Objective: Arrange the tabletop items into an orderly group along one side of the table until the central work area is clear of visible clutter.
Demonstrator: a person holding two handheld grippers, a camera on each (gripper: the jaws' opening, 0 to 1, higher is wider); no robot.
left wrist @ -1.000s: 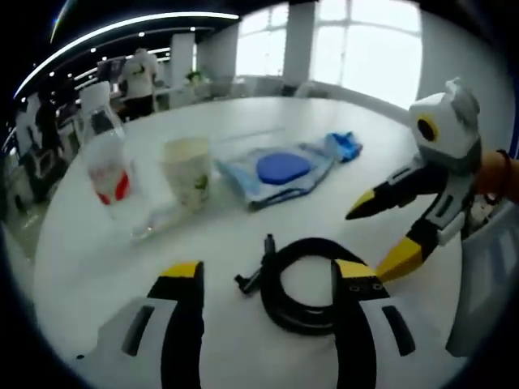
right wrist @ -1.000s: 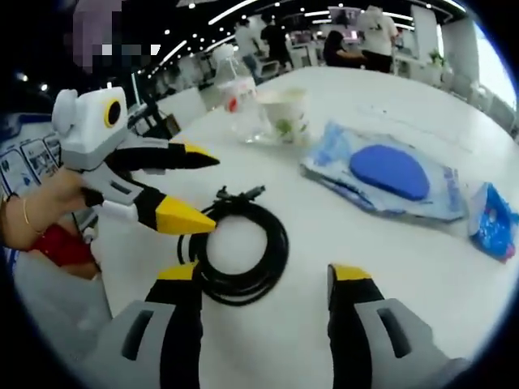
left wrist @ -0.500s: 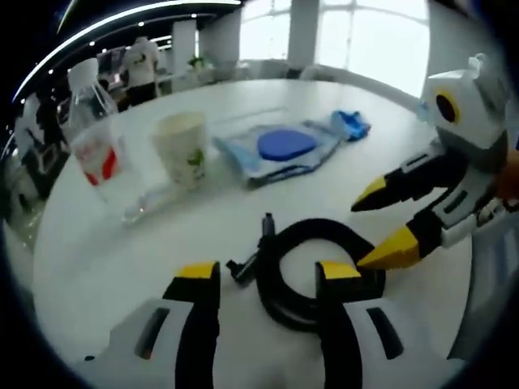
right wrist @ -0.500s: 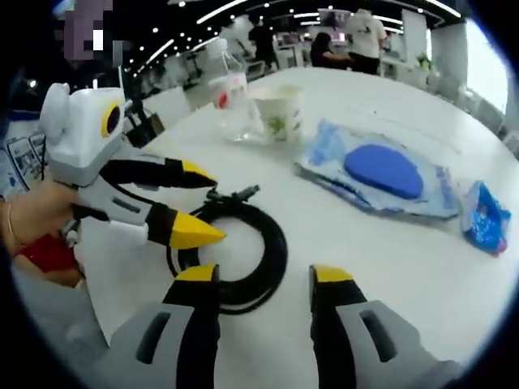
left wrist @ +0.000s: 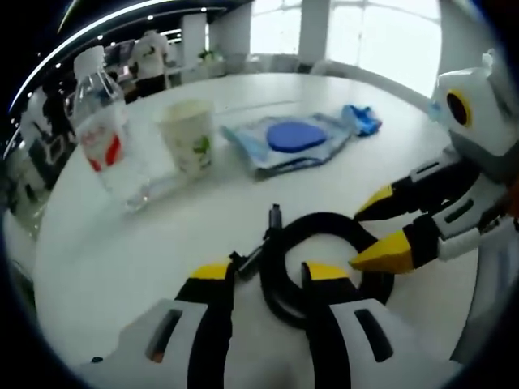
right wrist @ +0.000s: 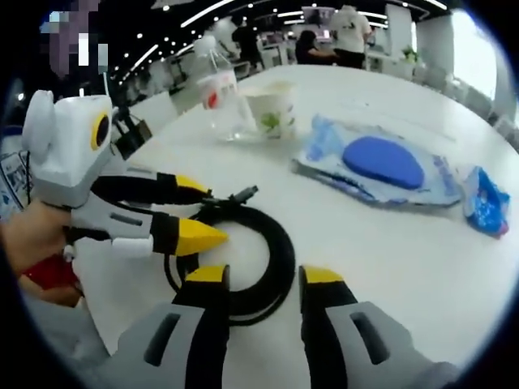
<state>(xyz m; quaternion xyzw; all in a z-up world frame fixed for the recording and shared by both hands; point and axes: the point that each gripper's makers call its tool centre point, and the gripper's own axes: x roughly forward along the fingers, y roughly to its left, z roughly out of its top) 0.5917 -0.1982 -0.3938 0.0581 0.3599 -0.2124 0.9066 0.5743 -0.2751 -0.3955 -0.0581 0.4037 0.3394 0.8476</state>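
Right gripper view: black cable coil (right wrist: 243, 259) at 6 o'clock on table (right wrist: 389, 243), straddled by both hand-held grippers, left (right wrist: 203, 212) and right (right wrist: 261, 275), jaws part-spread, unclamped. Risk: colliding tips, coil unspooling.

We are counting items on the white table (left wrist: 122, 267).

Cable (left wrist: 324, 267): one, black, coiled, with its plug end (left wrist: 274, 217) sticking out.

Bottle (left wrist: 105, 138): one, clear plastic, red label, white cap.

Cup (left wrist: 188, 138): one, paper, with a green print.

Flat blue packet (left wrist: 292, 139): one, with a dark blue oval at its centre.

Small blue pouch (left wrist: 362, 119): one, lying just beyond the flat packet.

Grippers: we are counting two, the left gripper (left wrist: 263, 275) and the right gripper (right wrist: 259, 279), each with two yellow-tipped jaws.

People in the background: we are seeing at least three standing in the right gripper view (right wrist: 349, 28); the exact number is unclear.
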